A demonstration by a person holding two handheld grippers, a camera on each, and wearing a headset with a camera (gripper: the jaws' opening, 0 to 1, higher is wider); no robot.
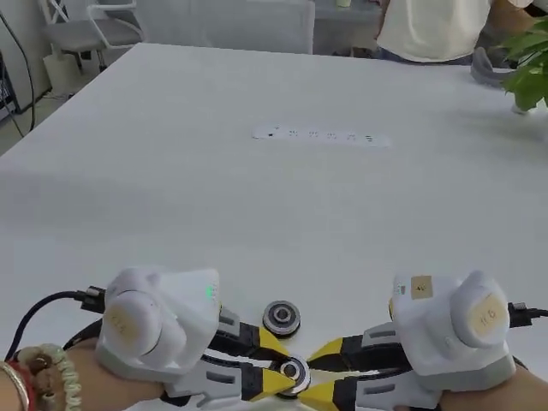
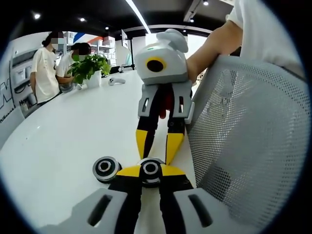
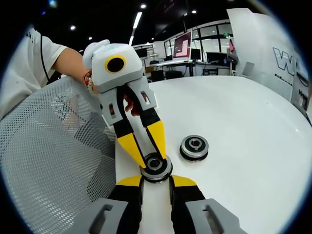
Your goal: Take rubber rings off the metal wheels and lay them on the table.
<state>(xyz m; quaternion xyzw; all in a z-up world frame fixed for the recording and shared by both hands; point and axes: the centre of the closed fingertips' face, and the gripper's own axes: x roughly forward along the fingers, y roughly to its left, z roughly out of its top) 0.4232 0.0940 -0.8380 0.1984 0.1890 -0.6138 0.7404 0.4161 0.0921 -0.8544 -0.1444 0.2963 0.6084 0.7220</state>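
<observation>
Where the two hand-held grippers meet tip to tip at the near edge of the white table (image 1: 171,188), the contents are as follows.

Item 1: gripped wheel (image 1: 291,372). Small and metal, it lies flat on the tabletop between the two sets of jaws.

Item 2: left gripper (image 1: 272,364). Its yellow-tipped jaws are closed against opposite sides of the gripped wheel, most plainly in the left gripper view.

Item 3: right gripper (image 1: 315,373). It faces the left one, with its yellow tips pressed to the same wheel from the opposite side, so both clamp it at once.

Item 4: loose wheel (image 1: 281,317). It lies flat on the table just beyond the meeting jaw tips, and neither gripper touches it. Its dark outer ring (image 3: 183,148) sits in place around a silver hub.

Item 5: mesh chair back (image 2: 243,146). Grey, it stands close beside the grippers on the person's side.

Item 6: bead bracelet (image 1: 43,377). It is on the wrist behind the left gripper.

Item 7: power strip (image 1: 321,135). White, it lies on the tabletop well ahead of both grippers.

Item 8: potted plant (image 1: 531,68). It stands far ahead, toward the right gripper's side, at the table's far edge.

Item 9: two people (image 2: 46,68). They stand beside the plant.
</observation>
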